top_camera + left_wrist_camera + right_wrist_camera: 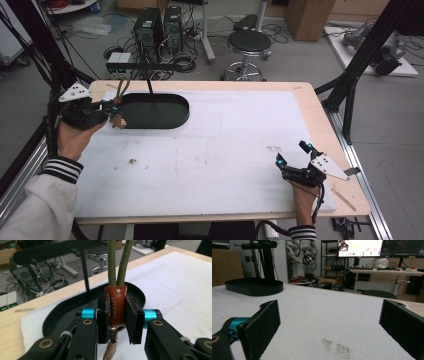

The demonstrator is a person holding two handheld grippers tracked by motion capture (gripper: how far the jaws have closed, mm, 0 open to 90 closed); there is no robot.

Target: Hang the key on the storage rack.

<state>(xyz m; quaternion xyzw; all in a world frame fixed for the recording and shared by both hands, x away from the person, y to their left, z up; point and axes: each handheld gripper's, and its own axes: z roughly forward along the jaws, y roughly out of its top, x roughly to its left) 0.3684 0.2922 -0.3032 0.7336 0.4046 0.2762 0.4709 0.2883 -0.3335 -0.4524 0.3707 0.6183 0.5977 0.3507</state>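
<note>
My left gripper [111, 107] is held above the table's left edge, beside the black oval tray [155, 111]. In the left gripper view its jaws [117, 323] are shut on a brown leather tab [117, 307] of a key strap. A green cord loop [117, 262] rises from the tab, and a copper-coloured clasp [111, 347] hangs below it. From above, the cord [122, 86] stands up next to the tray's rim. My right gripper [294, 154] rests near the front right of the white mat, open, with nothing between its pads [262, 322].
A thin black post with a crossbar [145, 66] rises from the tray. The white mat [225, 140] covers most of the wooden table [320, 125]. A small crumb [132, 161] lies at front left. A stool and computers stand on the floor beyond.
</note>
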